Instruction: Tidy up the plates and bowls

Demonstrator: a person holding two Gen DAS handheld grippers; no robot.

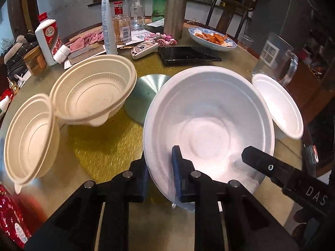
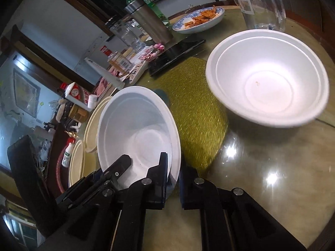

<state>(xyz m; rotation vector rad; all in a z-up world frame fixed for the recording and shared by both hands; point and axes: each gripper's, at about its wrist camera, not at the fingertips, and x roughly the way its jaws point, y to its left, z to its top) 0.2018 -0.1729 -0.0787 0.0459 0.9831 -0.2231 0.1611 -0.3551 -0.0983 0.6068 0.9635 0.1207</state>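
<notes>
Near the front edge of the glass-topped table (image 2: 261, 167), a white foam bowl (image 1: 209, 129) is held tilted, its near rim pinched between the closed fingers of the left gripper (image 1: 161, 179) and likewise clamped by the right gripper (image 2: 173, 179), one finger inside the wall and one outside. Just to its right a second white foam bowl (image 2: 270, 83) is seen, and to the left two cream plastic bowls (image 1: 92, 90) are set touching rim to rim, beside a gold placemat (image 2: 194, 96).
</notes>
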